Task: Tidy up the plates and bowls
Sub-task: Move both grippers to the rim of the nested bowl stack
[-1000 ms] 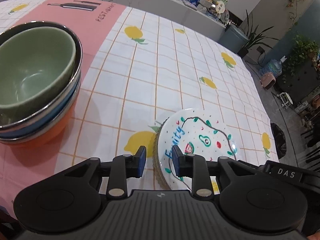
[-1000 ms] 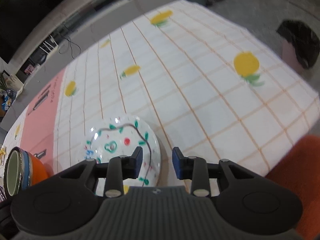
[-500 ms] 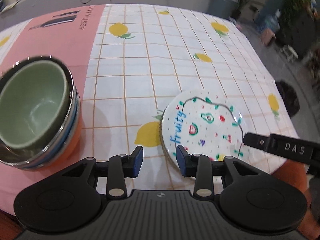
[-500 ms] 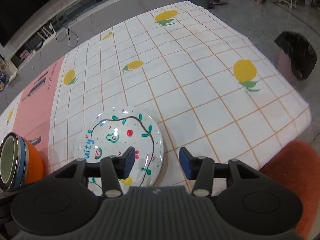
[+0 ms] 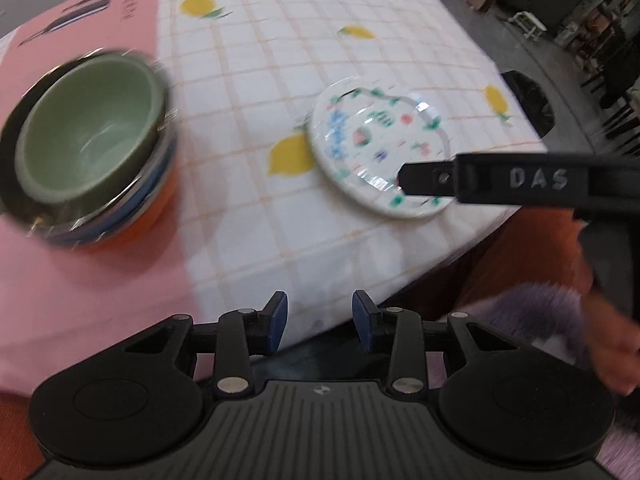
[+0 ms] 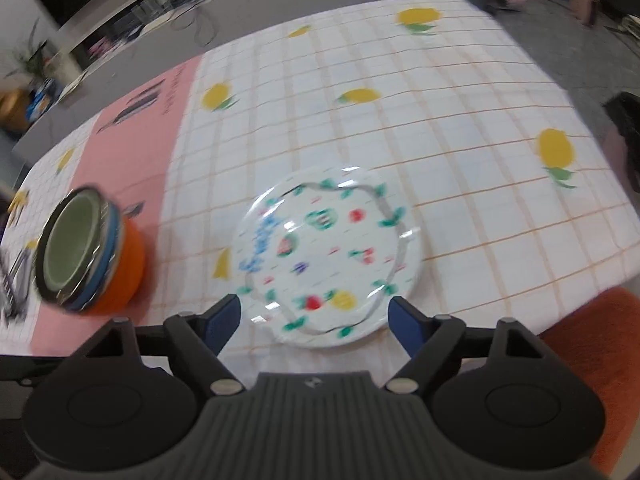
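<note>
A white plate with fruit drawings [image 6: 328, 256] lies flat on the lemon-print tablecloth [image 6: 440, 120] near the table's front edge. To its left stands a stack of nested bowls [image 6: 84, 252], a green one on top and an orange one at the bottom. My right gripper [image 6: 314, 316] hovers just in front of the plate. Its jaws are opening wide and its pads touch nothing. The left wrist view shows the plate [image 5: 380, 140], the bowl stack [image 5: 88, 144] and a right-gripper finger [image 5: 424, 178] above the plate's rim. My left gripper [image 5: 320, 320] is open and empty above the table edge.
An orange seat [image 6: 592, 360] sits below the table's front right corner. A hand [image 5: 612, 360] with a purple sleeve [image 5: 532, 312] shows at the right of the left wrist view. A pink band of cloth [image 5: 80, 280] runs under the bowls.
Both grippers have pulled back and risen away from the plate, rolling as they went. The right jaws spread much wider and the left jaws widened a little. Plate and bowls stayed put.
</note>
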### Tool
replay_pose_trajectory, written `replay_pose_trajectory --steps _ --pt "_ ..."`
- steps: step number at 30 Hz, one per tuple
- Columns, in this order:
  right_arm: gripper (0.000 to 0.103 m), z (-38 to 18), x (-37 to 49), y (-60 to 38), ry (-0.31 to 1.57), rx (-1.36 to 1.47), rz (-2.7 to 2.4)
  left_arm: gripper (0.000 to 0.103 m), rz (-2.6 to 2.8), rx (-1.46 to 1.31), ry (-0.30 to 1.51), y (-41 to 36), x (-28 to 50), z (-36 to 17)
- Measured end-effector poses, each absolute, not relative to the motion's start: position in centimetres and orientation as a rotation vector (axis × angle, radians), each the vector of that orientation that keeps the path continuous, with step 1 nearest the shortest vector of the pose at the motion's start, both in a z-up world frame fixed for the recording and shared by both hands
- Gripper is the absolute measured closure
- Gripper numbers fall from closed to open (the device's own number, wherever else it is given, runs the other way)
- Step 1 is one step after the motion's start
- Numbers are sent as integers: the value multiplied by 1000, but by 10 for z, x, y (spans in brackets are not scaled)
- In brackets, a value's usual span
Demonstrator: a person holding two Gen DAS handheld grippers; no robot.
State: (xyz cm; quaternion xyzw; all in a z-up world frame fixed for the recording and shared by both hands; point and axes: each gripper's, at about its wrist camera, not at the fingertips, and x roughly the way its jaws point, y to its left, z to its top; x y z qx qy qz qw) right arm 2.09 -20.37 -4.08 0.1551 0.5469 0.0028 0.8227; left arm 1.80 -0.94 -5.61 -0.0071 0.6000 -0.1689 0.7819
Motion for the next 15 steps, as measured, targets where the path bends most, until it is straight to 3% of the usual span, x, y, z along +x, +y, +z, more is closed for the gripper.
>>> replay_pose_trajectory --steps 9,15 --pt "21 -44 33 -150 1222 249 124 60 -153 -126 1303 70 -2 -68" --pt "18 -45 39 -120 1259 189 178 43 -85 -190 1265 104 -4 -56"
